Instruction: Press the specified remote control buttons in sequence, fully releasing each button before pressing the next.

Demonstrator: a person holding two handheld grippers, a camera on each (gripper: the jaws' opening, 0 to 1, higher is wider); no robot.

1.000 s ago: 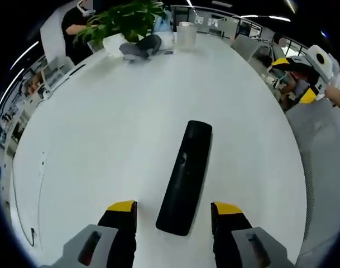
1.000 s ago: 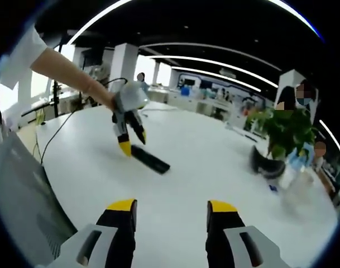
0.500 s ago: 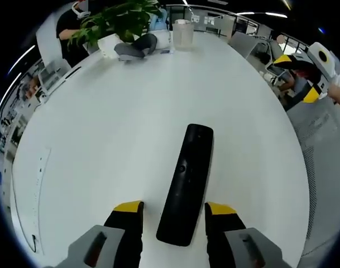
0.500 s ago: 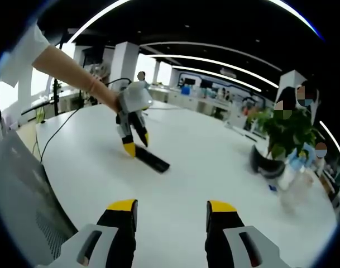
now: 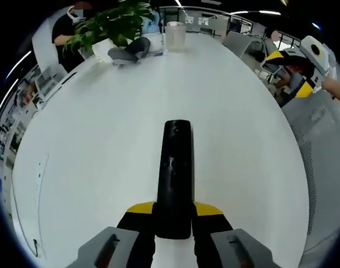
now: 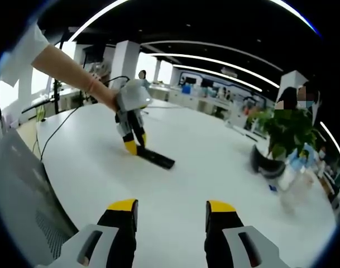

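Remote [image 5: 173, 173], long and black, lies flat on the white surface [image 5: 91, 139], its near end pinched between the yellow-tipped jaws of the left gripper [image 5: 173, 211]; both tips press against the remote's sides. Small buttons on the remote's top face show only faintly and cannot be told apart. Past the remote's far end, well apart from it, a leafy green plant [image 5: 115, 22] stands near the surface's far edge, with a dark grey rounded object [image 5: 129, 49] just beside it and a clear container [image 5: 175, 34] close by on the other side. A person in dark clothing [image 5: 69, 33] sits behind the plant.

In the right gripper view the same remote [image 6: 156, 158] lies on the surface [image 6: 214, 162], and the left gripper [image 6: 132, 147] stands over one end of it, held by a hand [image 6: 105, 97] on a bare arm reaching in from the left. The right gripper [image 6: 171, 207] hovers above the surface, well apart from the remote, its jaws spread with nothing between them. The right gripper [image 5: 295, 67] also appears in the left gripper view, off past the surface's edge, far from the remote. Plant [image 6: 284, 131] and the dark object [image 6: 266, 163] sit far from the remote on the right of that view. A grey chair back [image 6: 24, 190] is near the surface edge, on the remote's left.
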